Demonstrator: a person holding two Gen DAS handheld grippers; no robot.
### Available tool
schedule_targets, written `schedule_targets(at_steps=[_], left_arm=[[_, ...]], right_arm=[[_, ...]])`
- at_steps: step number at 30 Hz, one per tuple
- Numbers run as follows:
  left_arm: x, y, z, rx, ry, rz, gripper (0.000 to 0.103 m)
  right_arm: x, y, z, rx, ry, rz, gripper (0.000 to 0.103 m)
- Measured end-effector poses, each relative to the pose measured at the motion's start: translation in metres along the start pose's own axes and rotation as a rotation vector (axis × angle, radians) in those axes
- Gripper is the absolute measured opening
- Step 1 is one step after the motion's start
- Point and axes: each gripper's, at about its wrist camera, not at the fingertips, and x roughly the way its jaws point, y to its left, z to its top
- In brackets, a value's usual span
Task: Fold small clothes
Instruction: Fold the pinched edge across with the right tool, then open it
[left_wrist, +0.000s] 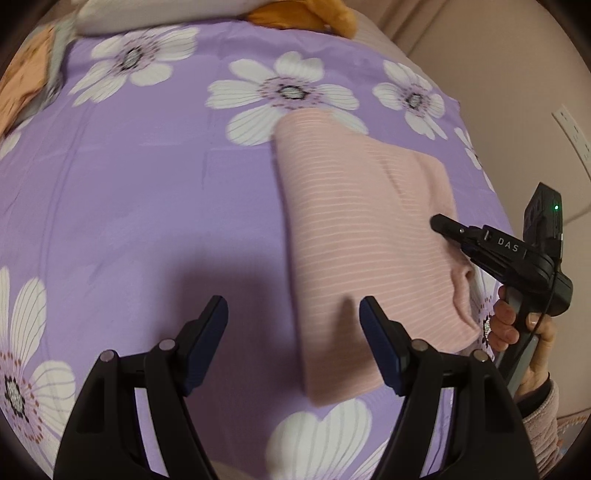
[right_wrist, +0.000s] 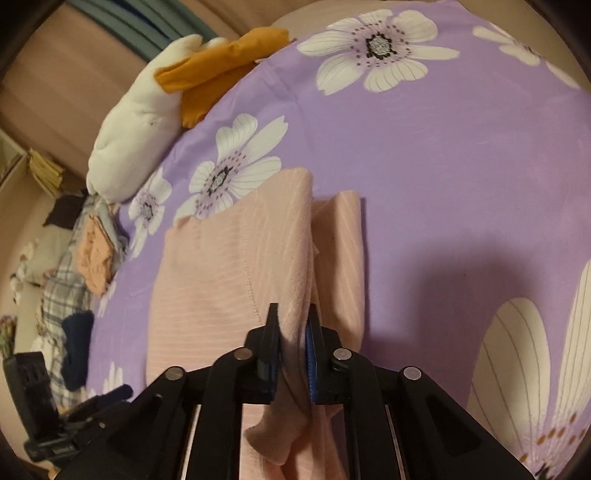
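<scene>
1. Pink striped garment (left_wrist: 354, 229) lies partly folded on the purple flowered sheet (left_wrist: 147, 192).
2. Right gripper (right_wrist: 293, 347) pinches its raised edge, mid-fold.
3. Left gripper (left_wrist: 293, 321) hovers spread and empty.
4. Next, probably: carry that edge across and lay it flat.

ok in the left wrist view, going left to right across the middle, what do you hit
bare purple flowered sheet → folded pink striped garment → right gripper → the hand holding it at the right edge
</scene>
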Motion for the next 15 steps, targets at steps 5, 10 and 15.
schedule_targets(at_steps=[5,10,15], left_arm=[[0.003,-0.023,0.004,0.076,-0.045,-0.007,0.052],[0.015,-0.040,0.003,0.126,-0.064,0.007,0.027],[0.034,-0.043,-0.005,0.163,-0.035,0.040,0.026]], right_arm=[[-0.035,0.016,-0.006,-0.146,-0.116,-0.085,0.016],[-0.055,0.051,-0.029,-0.357,-0.109,0.036,0.016],[-0.019,0.052,-0.043,-0.364,0.002,-0.031,0.016]])
